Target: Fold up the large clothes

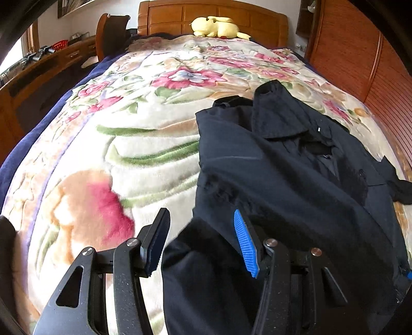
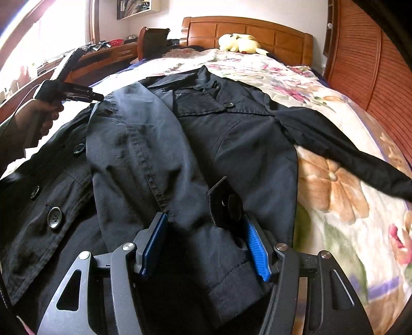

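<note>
A dark navy coat (image 2: 257, 144) lies face up on the floral blanket (image 2: 334, 185), collar toward the headboard. One sleeve (image 2: 134, 144) is folded across its front, and the cuff with its buttoned tab (image 2: 226, 203) lies between the jaws of my right gripper (image 2: 206, 244). The jaws stand apart, open. The other sleeve (image 2: 347, 152) stretches out to the right. My left gripper (image 1: 200, 242) hovers open over the coat's (image 1: 283, 180) left edge, with a fold of dark cloth below its fingers. In the right wrist view the left gripper (image 2: 99, 98), held by a hand (image 2: 49, 116), sits by the coat's shoulder.
A yellow plush toy (image 1: 219, 27) rests by the wooden headboard (image 1: 180, 15). A wooden desk (image 1: 51, 64) with small items runs along the left of the bed. Slatted wooden doors (image 1: 360, 59) stand close on the right. Bare blanket (image 1: 141, 128) lies left of the coat.
</note>
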`<act>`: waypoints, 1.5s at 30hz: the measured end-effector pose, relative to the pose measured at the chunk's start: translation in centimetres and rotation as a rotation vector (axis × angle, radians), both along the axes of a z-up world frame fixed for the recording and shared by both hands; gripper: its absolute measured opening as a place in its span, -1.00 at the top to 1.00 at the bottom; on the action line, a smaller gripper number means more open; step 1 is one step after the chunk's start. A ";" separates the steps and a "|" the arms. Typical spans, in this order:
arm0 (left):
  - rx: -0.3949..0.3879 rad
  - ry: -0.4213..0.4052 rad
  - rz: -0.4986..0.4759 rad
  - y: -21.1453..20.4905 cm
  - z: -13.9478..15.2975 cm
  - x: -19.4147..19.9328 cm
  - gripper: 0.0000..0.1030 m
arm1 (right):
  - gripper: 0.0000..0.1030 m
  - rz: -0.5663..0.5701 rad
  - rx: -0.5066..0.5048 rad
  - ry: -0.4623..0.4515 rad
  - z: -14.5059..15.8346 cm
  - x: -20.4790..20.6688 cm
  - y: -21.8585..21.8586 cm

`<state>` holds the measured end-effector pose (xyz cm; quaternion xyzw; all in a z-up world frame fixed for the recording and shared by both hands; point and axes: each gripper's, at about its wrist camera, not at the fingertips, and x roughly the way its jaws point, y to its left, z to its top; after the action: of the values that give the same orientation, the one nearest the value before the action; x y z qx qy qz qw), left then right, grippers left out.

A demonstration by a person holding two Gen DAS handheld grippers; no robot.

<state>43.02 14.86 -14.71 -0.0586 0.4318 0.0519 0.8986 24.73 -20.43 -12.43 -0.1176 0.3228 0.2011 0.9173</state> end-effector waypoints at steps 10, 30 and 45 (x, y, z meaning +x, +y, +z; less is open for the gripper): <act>-0.006 0.038 -0.056 -0.9 -1.3 1.7 0.46 | -0.20 0.002 0.010 -0.008 0.2 -0.4 -0.2; 0.169 -0.008 -0.113 -2.4 1.7 -1.6 0.42 | -0.20 0.003 0.009 -0.003 0.1 -0.3 -0.2; 0.034 -0.173 -0.294 -9.7 4.7 -11.8 0.10 | -0.22 0.002 0.006 0.016 -0.1 0.4 0.0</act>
<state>31.19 5.15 -10.00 0.0160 0.3559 -0.0780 0.9311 25.16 -20.46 -12.52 -0.1136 0.3296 0.2040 0.9148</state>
